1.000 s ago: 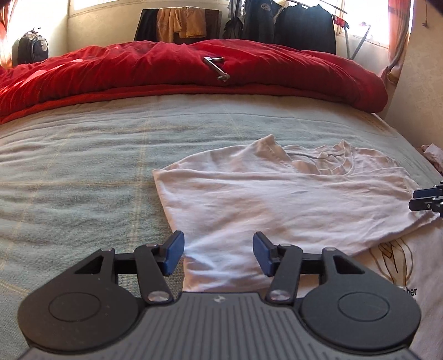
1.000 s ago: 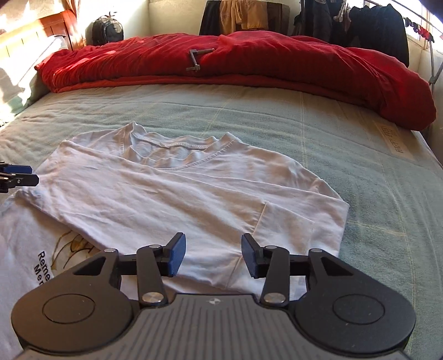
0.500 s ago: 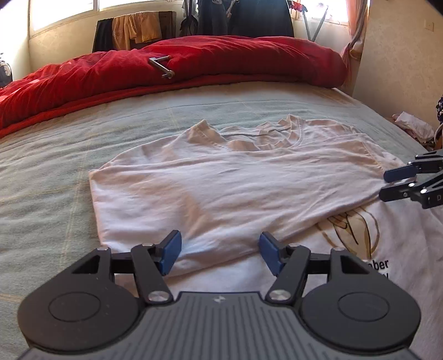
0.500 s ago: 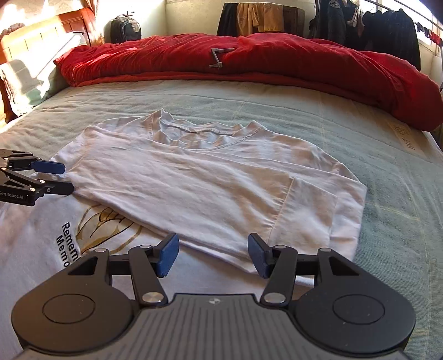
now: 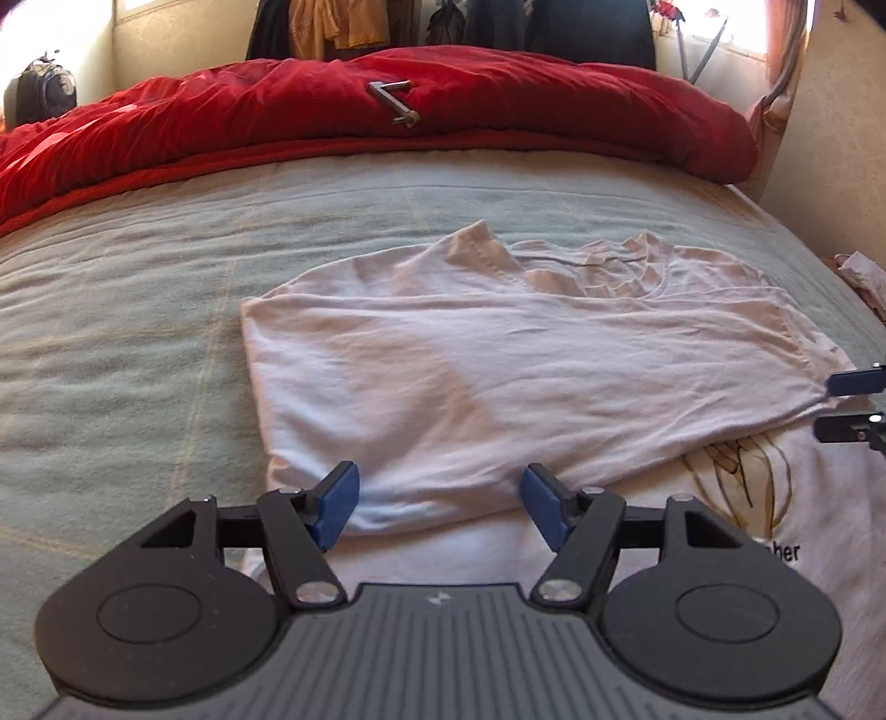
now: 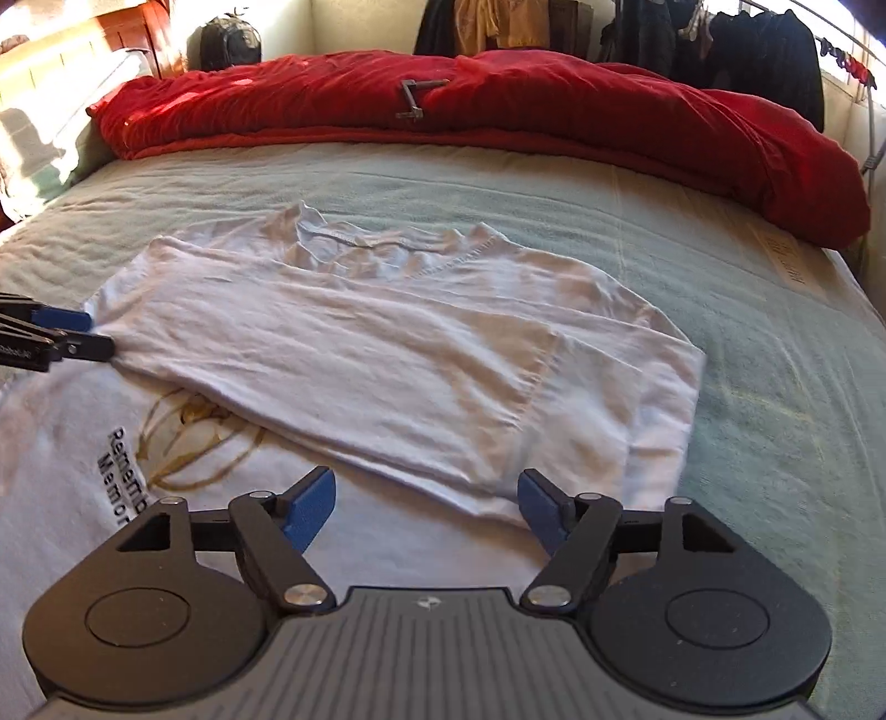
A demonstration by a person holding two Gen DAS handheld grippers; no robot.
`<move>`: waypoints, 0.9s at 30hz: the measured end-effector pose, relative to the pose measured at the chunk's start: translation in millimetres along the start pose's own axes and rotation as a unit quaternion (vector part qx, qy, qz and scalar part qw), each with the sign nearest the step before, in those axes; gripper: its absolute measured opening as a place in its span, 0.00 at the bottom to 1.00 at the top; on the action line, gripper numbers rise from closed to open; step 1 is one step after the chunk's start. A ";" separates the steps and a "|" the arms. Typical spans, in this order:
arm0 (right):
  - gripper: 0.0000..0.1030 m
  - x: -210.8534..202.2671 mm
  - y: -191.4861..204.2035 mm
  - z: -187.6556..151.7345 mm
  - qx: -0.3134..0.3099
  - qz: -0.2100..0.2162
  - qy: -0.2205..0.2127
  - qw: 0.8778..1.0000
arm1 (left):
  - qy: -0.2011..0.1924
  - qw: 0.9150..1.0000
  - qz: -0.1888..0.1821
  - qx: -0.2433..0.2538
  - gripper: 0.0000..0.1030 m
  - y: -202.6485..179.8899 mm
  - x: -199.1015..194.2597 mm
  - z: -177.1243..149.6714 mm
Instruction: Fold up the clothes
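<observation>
The white T-shirt lay spread on the bed, its upper part folded down over the printed front, so that a yellow drawing and some black lettering showed below the folded edge. Seen from the left gripper, the shirt lay straight ahead and reached away to the right; its folded edge ran between the blue pads, which stood apart over the cloth without pressing on it. The jaws were opening and held nothing.

From the right gripper the shirt stretched ahead and off to the left, a folded sleeve lying just ahead on the right. Its jaws were opening too, wide, with cloth below the gap but none pinched. At the left edge of that view the left gripper's fingers lay at the shirt's folded corner.

Beyond the shirt a red duvet was heaped along the far side of the bed, with a small metal piece on it. Behind it clothes hung along the wall, and a backpack stood far to the left.
</observation>
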State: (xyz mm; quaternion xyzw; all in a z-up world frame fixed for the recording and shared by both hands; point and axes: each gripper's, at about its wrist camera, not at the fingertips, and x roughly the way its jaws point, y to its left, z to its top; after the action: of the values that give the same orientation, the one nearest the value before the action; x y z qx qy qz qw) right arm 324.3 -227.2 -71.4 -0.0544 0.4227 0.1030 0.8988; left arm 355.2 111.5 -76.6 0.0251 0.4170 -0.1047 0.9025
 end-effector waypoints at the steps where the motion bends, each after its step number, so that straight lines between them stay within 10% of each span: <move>1: 0.77 -6.9 -3.7 -5.0 0.000 -0.017 0.008 1.000 | 0.003 1.000 0.009 -0.002 0.63 4.2 -8.9 -0.2; 11: 0.99 -98.6 29.1 -29.3 -0.031 0.040 -0.062 0.997 | -0.034 0.998 -0.034 0.044 0.73 -26.2 -100.1 -15.6; 18: 0.99 -70.2 58.6 -80.5 0.018 0.032 -0.028 0.999 | -0.036 0.988 0.039 0.143 0.73 -68.2 -78.0 -87.3; 27: 1.00 -94.9 61.1 -152.4 0.037 0.012 -0.028 0.999 | -0.041 0.999 0.021 0.029 0.75 -42.5 -123.2 -155.4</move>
State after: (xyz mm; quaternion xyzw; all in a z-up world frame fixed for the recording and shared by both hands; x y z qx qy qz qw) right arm 137.1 -209.1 -95.9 -0.0134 0.4014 0.0994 0.9104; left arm 152.5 111.3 -82.7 0.0562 0.3761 -0.0984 0.9196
